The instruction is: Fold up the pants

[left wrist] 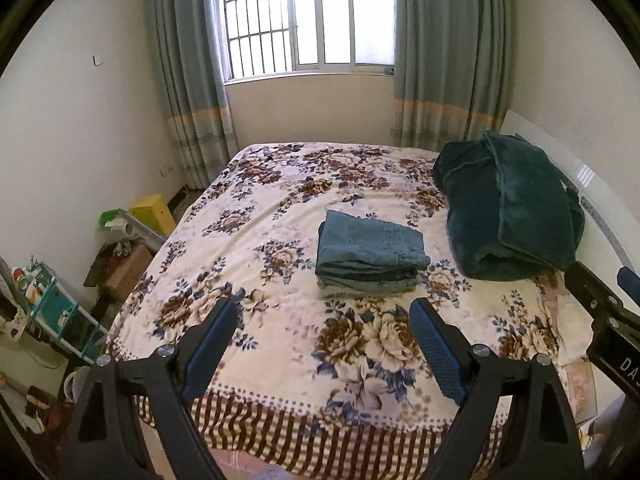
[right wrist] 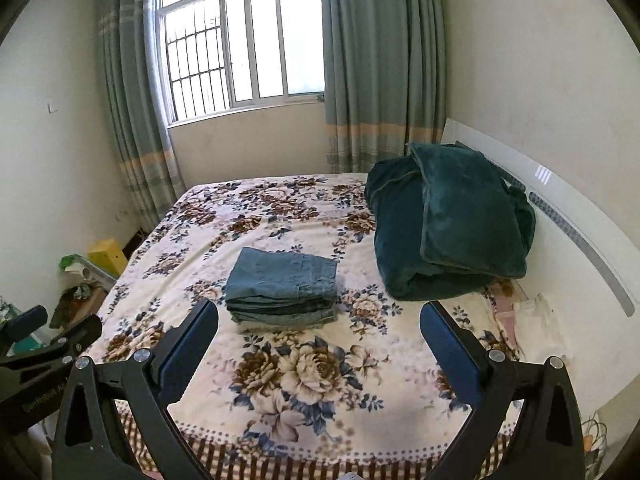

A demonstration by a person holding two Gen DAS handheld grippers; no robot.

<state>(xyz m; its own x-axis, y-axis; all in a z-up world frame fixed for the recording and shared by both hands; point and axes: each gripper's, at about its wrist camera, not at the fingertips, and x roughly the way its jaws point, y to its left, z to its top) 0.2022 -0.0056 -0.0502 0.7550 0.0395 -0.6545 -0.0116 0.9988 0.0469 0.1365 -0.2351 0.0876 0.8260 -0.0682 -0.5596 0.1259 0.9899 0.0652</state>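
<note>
Two black fingers with bumpy blue pads frame each view, and both grippers are spread wide with nothing between them. Left gripper (left wrist: 324,320) hangs above the near end of the bed (left wrist: 280,364), tipped down toward it, touching nothing. Right gripper (right wrist: 320,324) hangs the same way beside it, also tipped down and empty. Soft, fuzzy cloth with big brown and blue flowers covers the bed, with a brown striped edge at the near end. Pants (left wrist: 370,254) made of blue jeans cloth sit in the middle of the bed, folded into a thick, neat square stack with layers showing at the side. Just right of the pants, a fluffy dark green blanket (left wrist: 508,208) is heaped against the smooth white headboard (right wrist: 576,220). Beyond the bed, long gray-green curtains (left wrist: 448,52) hang in folds beside a bright window (left wrist: 304,16)
</note>
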